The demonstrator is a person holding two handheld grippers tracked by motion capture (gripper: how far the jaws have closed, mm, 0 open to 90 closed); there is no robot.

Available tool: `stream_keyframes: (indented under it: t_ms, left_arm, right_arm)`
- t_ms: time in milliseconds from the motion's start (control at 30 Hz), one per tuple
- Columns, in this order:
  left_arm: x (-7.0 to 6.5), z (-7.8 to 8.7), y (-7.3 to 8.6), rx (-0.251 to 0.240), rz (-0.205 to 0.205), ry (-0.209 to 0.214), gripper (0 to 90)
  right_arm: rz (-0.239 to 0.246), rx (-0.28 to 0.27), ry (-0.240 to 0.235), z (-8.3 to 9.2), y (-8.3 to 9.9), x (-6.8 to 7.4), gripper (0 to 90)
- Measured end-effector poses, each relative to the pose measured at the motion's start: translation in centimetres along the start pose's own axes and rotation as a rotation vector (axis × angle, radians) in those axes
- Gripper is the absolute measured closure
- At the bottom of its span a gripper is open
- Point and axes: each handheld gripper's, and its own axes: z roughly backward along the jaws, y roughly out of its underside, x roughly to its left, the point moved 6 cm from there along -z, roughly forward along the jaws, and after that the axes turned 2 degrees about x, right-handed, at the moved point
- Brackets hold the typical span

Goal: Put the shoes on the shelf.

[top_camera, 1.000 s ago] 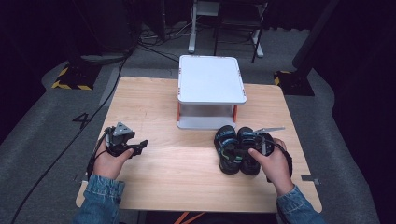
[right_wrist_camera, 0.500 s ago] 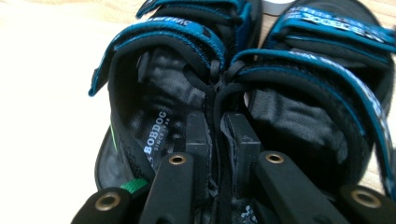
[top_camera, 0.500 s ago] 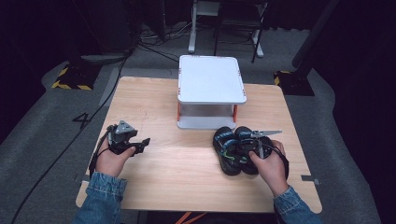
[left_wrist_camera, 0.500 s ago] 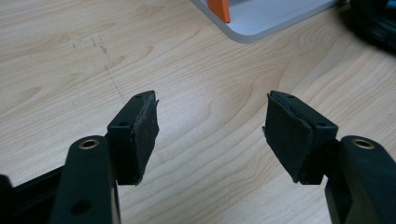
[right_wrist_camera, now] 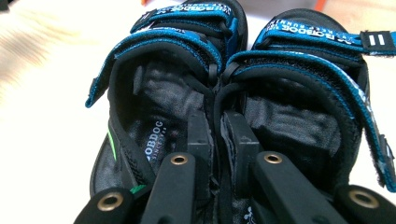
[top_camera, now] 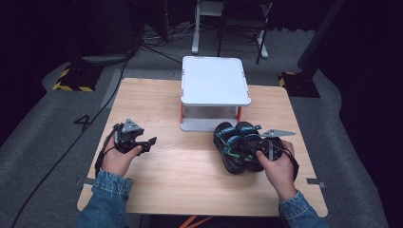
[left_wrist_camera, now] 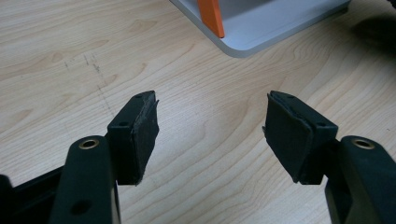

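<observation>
- Clamping right gripper (right_wrist_camera: 218, 140) on inner side walls of pair of sandals (top_camera: 235, 145), one jaw inside each shoe, adjoining walls pinched between; jaws have just been closing.
- Held in right hand (top_camera: 278, 164) at bench's (top_camera: 190, 185) near right, denim sleeve (top_camera: 299, 213) at bottom edge.
- Sitting side by side, black sandals with blue straps, toes pointing away toward stand, touching each other; contact with bench hard to tell.
- Printed lettering on blue straps and on left insole (right_wrist_camera: 152, 137), green stripe on left shoe's outer edge.
- Resting left gripper (left_wrist_camera: 210, 130) low over bare wood at bench's near left, jaws apart, nothing between pads, held in left hand (top_camera: 119, 159).
- Well apart from sandals, left gripper aimed toward stand's corner.
- Standing beyond sandals, mid-bench toward far edge, white stand (top_camera: 214, 80) with flat top, orange legs (left_wrist_camera: 211, 16) and grey base plate; sandals just beside its near right corner.
- Lying past bench, grey floor (top_camera: 47, 123) with cables and yellow-black tape marks.
</observation>
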Motion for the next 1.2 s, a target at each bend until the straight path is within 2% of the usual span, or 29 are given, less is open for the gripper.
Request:
stream_keyframes:
  t_ms: [100, 200, 300, 333, 367, 400, 467, 500, 633, 667, 767, 800, 867, 900, 933, 1067, 1200]
  left_arm:
    - [0.1, 0.4, 0.3, 0.001, 0.01, -0.007, 35.6]
    - [0.4, 1.0, 0.9, 0.0, 0.023, -0.024, 35.6]
    - [0.7, 1.9, 1.7, 0.004, 0.038, -0.035, 35.6]
    - [1.0, 2.5, 2.3, 0.006, 0.049, -0.051, 35.7]
    - [1.0, 2.5, 2.3, 0.006, 0.049, -0.051, 35.7]
    - [1.2, 2.9, 2.6, 0.001, 0.061, -0.06, 35.7]
    - [1.4, 3.4, 3.0, 0.002, 0.067, -0.067, 35.7]
    - [1.6, 4.0, 3.6, 0.003, 0.08, -0.079, 35.7]
    - [1.8, 4.4, 4.1, 0.002, 0.094, -0.089, 35.7]
    - [1.9, 4.6, 4.2, 0.005, 0.098, -0.094, 35.7]
    - [2.0, 4.9, 4.4, 0.002, 0.101, -0.095, 35.7]
    - [2.0, 4.9, 4.5, 0.003, 0.105, -0.096, 35.7]
    - [2.0, 4.9, 4.6, 0.006, 0.103, -0.095, 35.7]
    - [2.0, 4.9, 4.6, 0.005, 0.104, -0.094, 35.7]
    - [2.0, 4.9, 4.7, 0.003, 0.102, -0.094, 35.7]
    - [2.0, 5.0, 4.7, -0.002, 0.107, -0.092, 35.7]
    - [2.1, 4.8, 4.6, 0.002, 0.102, -0.088, 35.7]
  right_arm:
    - [0.003, -0.011, -0.011, -0.3, -0.9, 0.3, 82.8]
    - [0.006, -0.013, -0.032, -1.7, -2.7, 0.9, 82.8]
    - [0.015, -0.017, -0.03, -2.7, -3.8, 1.1, 82.8]
    - [0.016, -0.021, -0.029, -3.9, -4.9, 1.4, 82.9]
    - [0.016, -0.021, -0.029, -3.9, -4.9, 1.4, 82.9]
    - [0.017, -0.026, -0.027, -4.9, -6.0, 1.6, 82.9]
    - [0.014, -0.029, -0.027, -5.3, -6.3, 1.7, 82.9]
    - [0.011, -0.038, -0.019, -6.3, -7.4, 1.8, 82.9]
    - [0.014, -0.05, 0.01, -7.5, -8.5, 1.9, 83.0]
    - [0.016, -0.064, 0.04, -8.5, -9.4, 1.9, 83.1]
    - [0.018, -0.079, 0.06, -9.2, -10.1, 1.9, 83.7]
    - [0.028, -0.102, 0.084, -9.9, -10.9, 2.0, 86.1]
    - [0.03, -0.11, 0.09, -10.1, -11.2, 2.2, 88.4]
    - [0.042, -0.124, 0.114, -10.4, -11.7, 2.2, 88.7]
    - [0.052, -0.114, 0.12, -10.9, -12.2, 2.4, 88.7]
    - [0.05, -0.109, 0.106, -11.3, -12.2, 2.5, 88.7]
    - [0.042, -0.09, 0.065, -12.3, -11.0, 3.1, 88.7]
